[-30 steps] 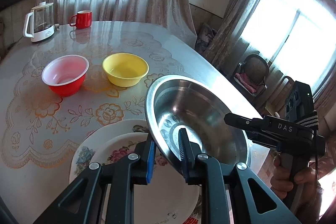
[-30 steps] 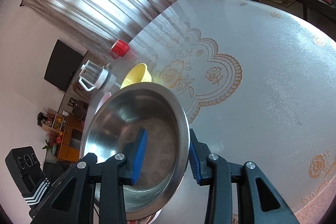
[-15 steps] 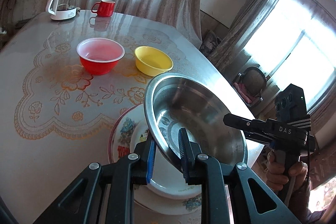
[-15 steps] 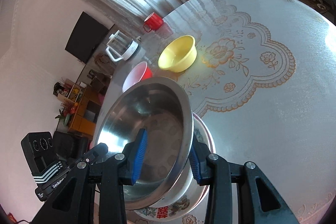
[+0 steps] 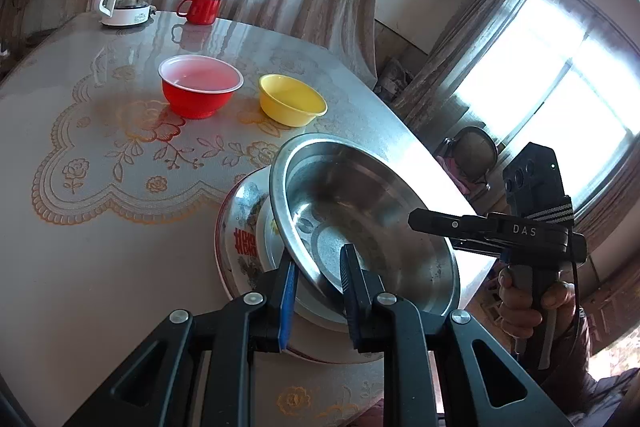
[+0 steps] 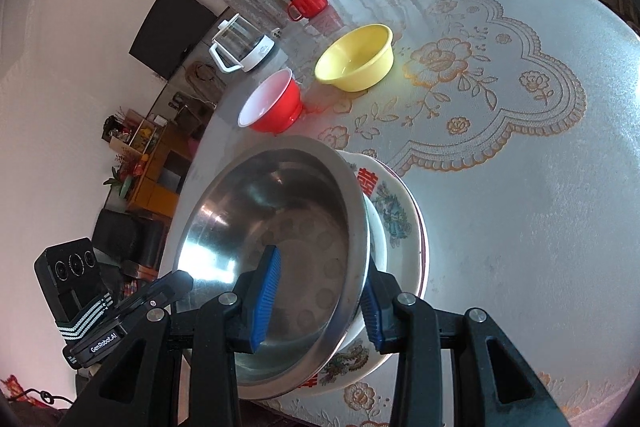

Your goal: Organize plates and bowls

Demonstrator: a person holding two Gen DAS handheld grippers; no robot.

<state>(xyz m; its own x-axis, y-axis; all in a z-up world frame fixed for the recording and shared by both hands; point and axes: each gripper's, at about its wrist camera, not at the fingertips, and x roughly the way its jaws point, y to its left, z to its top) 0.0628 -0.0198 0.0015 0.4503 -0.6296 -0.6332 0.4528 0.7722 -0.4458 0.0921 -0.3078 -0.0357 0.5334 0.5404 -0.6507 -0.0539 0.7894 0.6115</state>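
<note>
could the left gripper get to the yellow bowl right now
Probably not yet: the left gripper is shut on the steel bowl. The path to the yellow bowl looks clear otherwise.

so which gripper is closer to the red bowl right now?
Left, though only by a judgement. The left gripper clamps the steel bowl's rim on the side toward the red bowl; the right gripper clamps the opposite rim, toward the table edge.

White letters "DAS" stand on the black body of the right tool (image 5: 456, 231), seen from the left wrist view. "GenRobot.AI" stands in white on the left tool (image 6: 160, 291), seen from the right wrist view. A red Chinese double-happiness character is printed on the floral plate (image 5: 244, 239).
</note>
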